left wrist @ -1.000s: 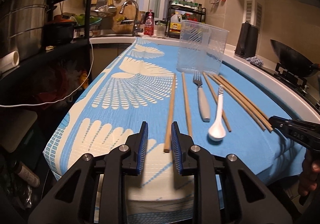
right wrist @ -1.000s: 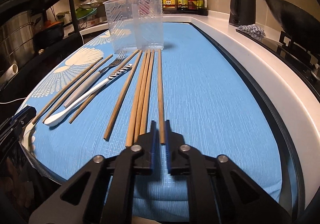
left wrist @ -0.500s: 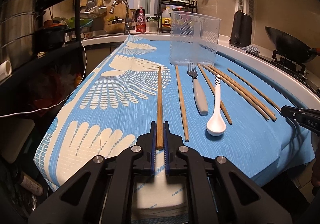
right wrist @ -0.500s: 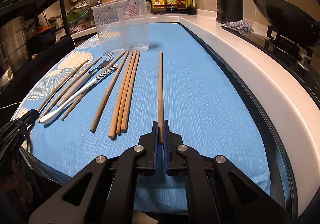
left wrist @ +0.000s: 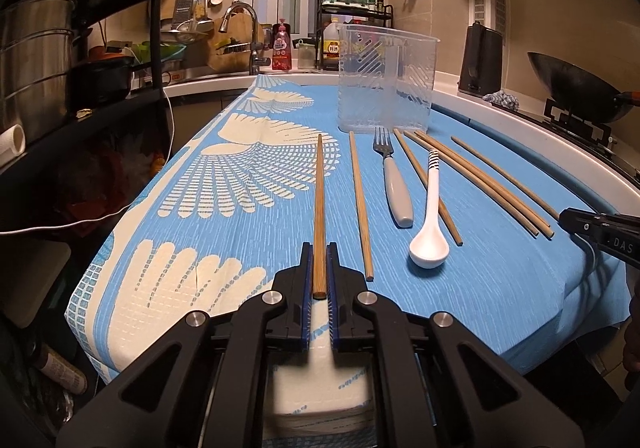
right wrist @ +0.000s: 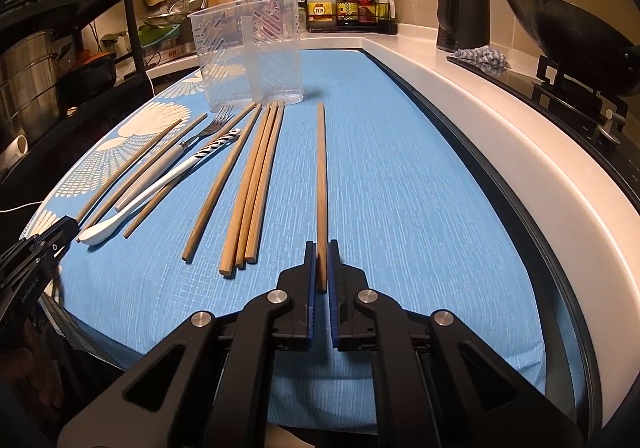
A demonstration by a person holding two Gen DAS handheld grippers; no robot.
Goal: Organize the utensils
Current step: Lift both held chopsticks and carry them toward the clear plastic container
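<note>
Two chopsticks are clamped by their near ends, one in the left gripper [left wrist: 319, 268], one in the right gripper [right wrist: 321, 268], each shaft pointing straight ahead toward the bin [left wrist: 386, 79]

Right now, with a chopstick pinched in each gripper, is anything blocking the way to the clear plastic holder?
Nothing visible does. The left chopstick and the right chopstick both point toward the holder over bare cloth; the fork and spoon lie between the two.
</note>
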